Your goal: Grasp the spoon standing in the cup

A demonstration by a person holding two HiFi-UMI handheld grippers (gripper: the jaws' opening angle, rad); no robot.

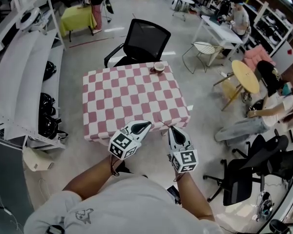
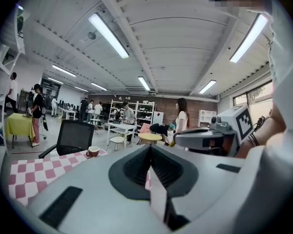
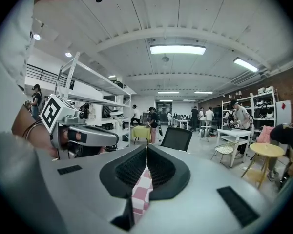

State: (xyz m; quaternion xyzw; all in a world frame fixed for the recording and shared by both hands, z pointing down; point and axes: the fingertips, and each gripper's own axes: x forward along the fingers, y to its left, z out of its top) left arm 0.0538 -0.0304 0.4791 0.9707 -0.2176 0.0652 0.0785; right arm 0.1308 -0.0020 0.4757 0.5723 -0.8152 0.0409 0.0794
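Note:
A small brown cup [image 1: 158, 67] stands near the far edge of the table with the pink-and-white checked cloth [image 1: 132, 101]; it also shows small in the left gripper view as the cup [image 2: 93, 151]. The spoon in it is too small to make out. My left gripper [image 1: 146, 125] and right gripper [image 1: 172, 129] hang side by side over the table's near edge, far from the cup. Both are shut with nothing held. In their own views, the left gripper [image 2: 150, 149] and the right gripper [image 3: 146, 149] have jaws that meet at the tips.
A black office chair [image 1: 145, 42] stands behind the table's far side. White shelving [image 1: 19, 82] runs along the left. To the right are a white wire chair [image 1: 205, 50], a round wooden table [image 1: 246, 76], a seated person [image 1: 271, 113] and another black chair [image 1: 246, 177].

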